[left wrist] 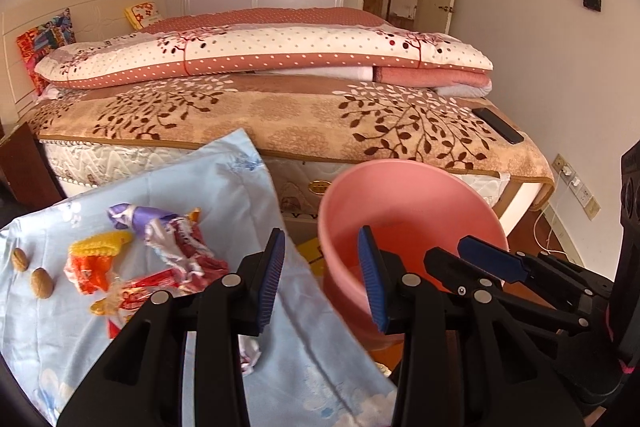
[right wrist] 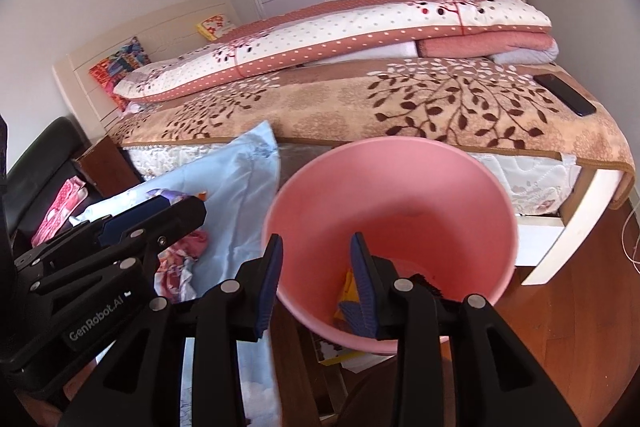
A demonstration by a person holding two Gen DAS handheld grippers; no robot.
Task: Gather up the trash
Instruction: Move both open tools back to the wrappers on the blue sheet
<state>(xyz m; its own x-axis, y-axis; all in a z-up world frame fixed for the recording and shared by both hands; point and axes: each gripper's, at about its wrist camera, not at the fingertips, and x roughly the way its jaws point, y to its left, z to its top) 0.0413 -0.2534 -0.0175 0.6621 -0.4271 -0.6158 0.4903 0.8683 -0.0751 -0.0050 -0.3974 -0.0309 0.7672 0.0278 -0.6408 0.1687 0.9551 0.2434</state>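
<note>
Plush tan blanket with brown leaves covers the bed (left wrist: 280, 115); nearer lies smooth pale-blue floral cloth (left wrist: 192, 195). Beside it stands a round pink plastic bin (right wrist: 400, 187). Crinkled candy wrappers (left wrist: 160, 251) and two nuts (left wrist: 42, 283) rest on the cloth; left gripper (left wrist: 324, 279) and right gripper (right wrist: 316, 283) gape, gripping nothing.

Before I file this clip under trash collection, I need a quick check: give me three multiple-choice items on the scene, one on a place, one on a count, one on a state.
1. Where do the wrappers lie?
A. on the blue cloth
B. on the bed
C. on the floor

2. How many nuts sit beside them?
A. one
B. two
C. four

3. How are the left gripper's jaws?
A. clamped on a wrapper
B. clamped on the bucket's rim
C. apart, nothing between them

Answers: 1 A, the pile rests on the cloth; 2 B, two brown nuts show; 3 C, the pads stand apart beside the pink bucket.
</note>
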